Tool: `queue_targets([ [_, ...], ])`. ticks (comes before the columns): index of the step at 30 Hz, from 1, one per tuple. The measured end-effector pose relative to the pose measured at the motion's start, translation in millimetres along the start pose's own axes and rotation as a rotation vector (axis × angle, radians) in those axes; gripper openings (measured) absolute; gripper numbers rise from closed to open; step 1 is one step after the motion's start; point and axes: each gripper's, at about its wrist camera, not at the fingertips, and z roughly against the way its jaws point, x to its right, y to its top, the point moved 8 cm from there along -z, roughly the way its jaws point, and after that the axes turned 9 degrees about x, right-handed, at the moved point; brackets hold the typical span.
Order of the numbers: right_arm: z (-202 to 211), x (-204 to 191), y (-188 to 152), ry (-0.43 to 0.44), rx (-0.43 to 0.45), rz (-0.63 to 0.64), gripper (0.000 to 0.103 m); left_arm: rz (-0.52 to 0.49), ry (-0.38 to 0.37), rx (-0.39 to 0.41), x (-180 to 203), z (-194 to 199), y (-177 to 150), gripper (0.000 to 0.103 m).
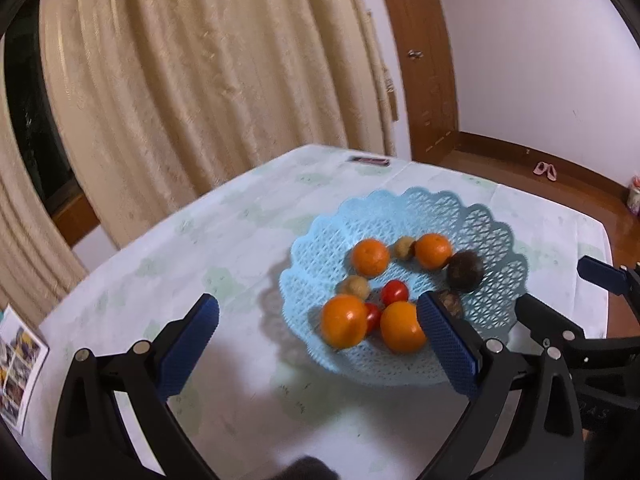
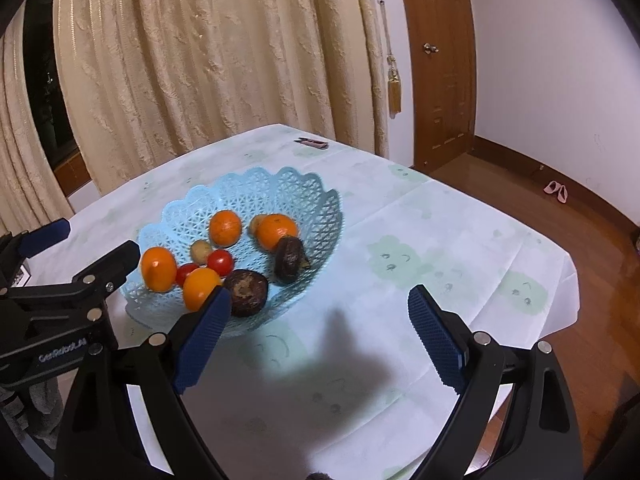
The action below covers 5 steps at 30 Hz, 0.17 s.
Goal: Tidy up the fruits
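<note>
A light blue lattice basket [image 1: 492, 240] [image 2: 312, 196] stands on the table and holds several oranges [image 1: 345, 321] [image 2: 159, 269], two red cherry tomatoes [image 1: 394, 292] [image 2: 220, 262], small tan fruits [image 1: 355, 286] [image 2: 201, 250] and two dark brown fruits [image 1: 464, 270] [image 2: 246, 293]. My left gripper [image 1: 318, 320] is open and empty, just in front of the basket's near left side. My right gripper [image 2: 320, 308] is open and empty, in front of the basket's right side. Each gripper also shows at the edge of the other's view, the right one [image 1: 560, 296] and the left one [image 2: 96, 252].
The table carries a white cloth [image 2: 440, 248] with pale green prints. A small dark object [image 1: 369, 161] [image 2: 312, 143] lies near the far edge. A printed sheet [image 1: 18, 364] lies at the near left. Curtains hang behind; a wooden door and floor are to the right.
</note>
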Motion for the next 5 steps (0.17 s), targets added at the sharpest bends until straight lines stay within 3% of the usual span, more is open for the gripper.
queue_targets([
  [5, 3, -34, -11, 0.091, -0.041, 0.014, 0.092, 0.076, 0.043, -0.077, -38, 1, -30, 0.098],
])
